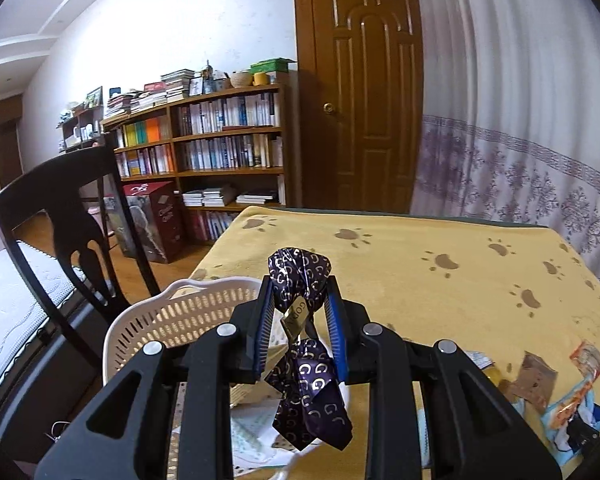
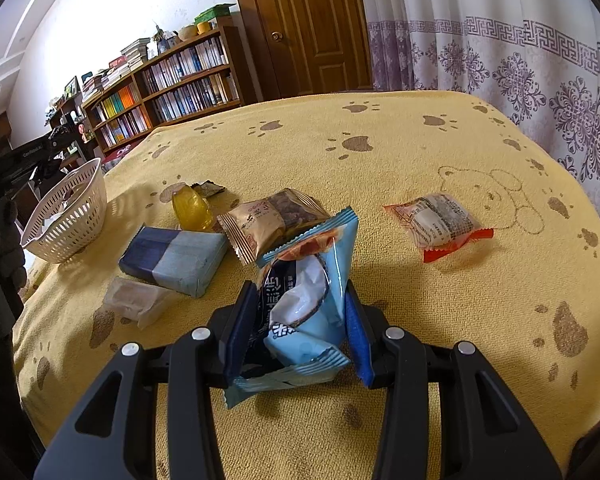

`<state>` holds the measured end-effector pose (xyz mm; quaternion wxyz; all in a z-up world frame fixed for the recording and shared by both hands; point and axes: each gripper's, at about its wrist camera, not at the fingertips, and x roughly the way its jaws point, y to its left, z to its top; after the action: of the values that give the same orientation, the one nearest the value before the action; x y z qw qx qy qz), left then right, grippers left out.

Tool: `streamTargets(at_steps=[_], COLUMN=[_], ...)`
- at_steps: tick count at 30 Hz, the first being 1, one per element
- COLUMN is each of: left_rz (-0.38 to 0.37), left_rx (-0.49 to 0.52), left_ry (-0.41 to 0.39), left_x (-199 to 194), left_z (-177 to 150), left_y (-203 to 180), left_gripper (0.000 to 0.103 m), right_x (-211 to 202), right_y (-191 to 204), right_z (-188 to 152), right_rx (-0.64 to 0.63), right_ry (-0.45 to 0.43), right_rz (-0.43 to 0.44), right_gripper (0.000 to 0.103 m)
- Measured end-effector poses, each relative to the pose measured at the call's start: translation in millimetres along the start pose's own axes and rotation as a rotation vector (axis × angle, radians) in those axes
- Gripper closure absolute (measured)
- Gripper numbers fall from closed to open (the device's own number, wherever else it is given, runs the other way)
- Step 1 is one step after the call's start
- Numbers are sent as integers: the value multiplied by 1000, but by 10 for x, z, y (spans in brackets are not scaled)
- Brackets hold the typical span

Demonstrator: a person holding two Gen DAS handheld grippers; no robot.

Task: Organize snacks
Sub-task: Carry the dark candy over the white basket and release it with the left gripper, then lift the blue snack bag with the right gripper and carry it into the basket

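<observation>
My left gripper [image 1: 300,292] is shut on a dark purple candy wrapper [image 1: 298,278] with gold G letters, held above the white slotted basket [image 1: 172,320]. My right gripper [image 2: 300,300] is shut on a light blue snack packet [image 2: 312,288], lifted just above the yellow cloth. On the cloth ahead of it lie a gold-brown packet [image 2: 272,220], a blue-grey wrapped bar [image 2: 176,256], a yellow jelly [image 2: 192,208], a clear wrapper [image 2: 136,300] and a red-edged packet [image 2: 440,224]. The basket [image 2: 68,216] stands at the table's left edge.
The table carries a yellow paw-print cloth [image 2: 420,152]. A dark wooden chair [image 1: 72,220] stands left of the basket. Behind are a bookshelf [image 1: 220,144], a brown door [image 1: 360,88] and a patterned curtain [image 1: 520,120]. More snack packets [image 1: 560,392] lie at the lower right of the left wrist view.
</observation>
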<state>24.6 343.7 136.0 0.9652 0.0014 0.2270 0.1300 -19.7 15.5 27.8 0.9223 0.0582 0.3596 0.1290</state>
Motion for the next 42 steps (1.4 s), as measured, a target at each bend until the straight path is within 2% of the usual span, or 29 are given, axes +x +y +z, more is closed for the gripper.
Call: streamTargets(at_steps=[10,12,13,15,18,21,29,36,42], left_rz=[75,104,111,133,167,186,238,238,239], left_rx=[-42,-59,-68,-93,-110,-117,-128,-155,-184], left_ry=[6,22,30,30,-5,-32,-62,-70,-79], left_x=[13,50,63,64,10,-36,-88,-130,-167], left_z=[24,13,10,7,23,43,64,79,85], left_y=[181,247,272,336,400,443,514,584,658], left_gripper=[77,73,68,36,20,12,7,6,5], right_x=[0,-1,-2,0,0,0,-43,-309,-236], right_y=[3,-1,-4,-6,-4,-4,-3,156,99], right_z=[-3,-2,-1,1,0,-1,44,169,128], right_rx=[0,-1,-2,-2,-2,-2,22,-11,24], right_ry=[-1,-1,-1,-1,-1,-2,3,-73,-41], right_rz=[0,-1,-2,-2,-2,-1,39,62,47], right_gripper=[60,60,60,60,60,60,62,63,59])
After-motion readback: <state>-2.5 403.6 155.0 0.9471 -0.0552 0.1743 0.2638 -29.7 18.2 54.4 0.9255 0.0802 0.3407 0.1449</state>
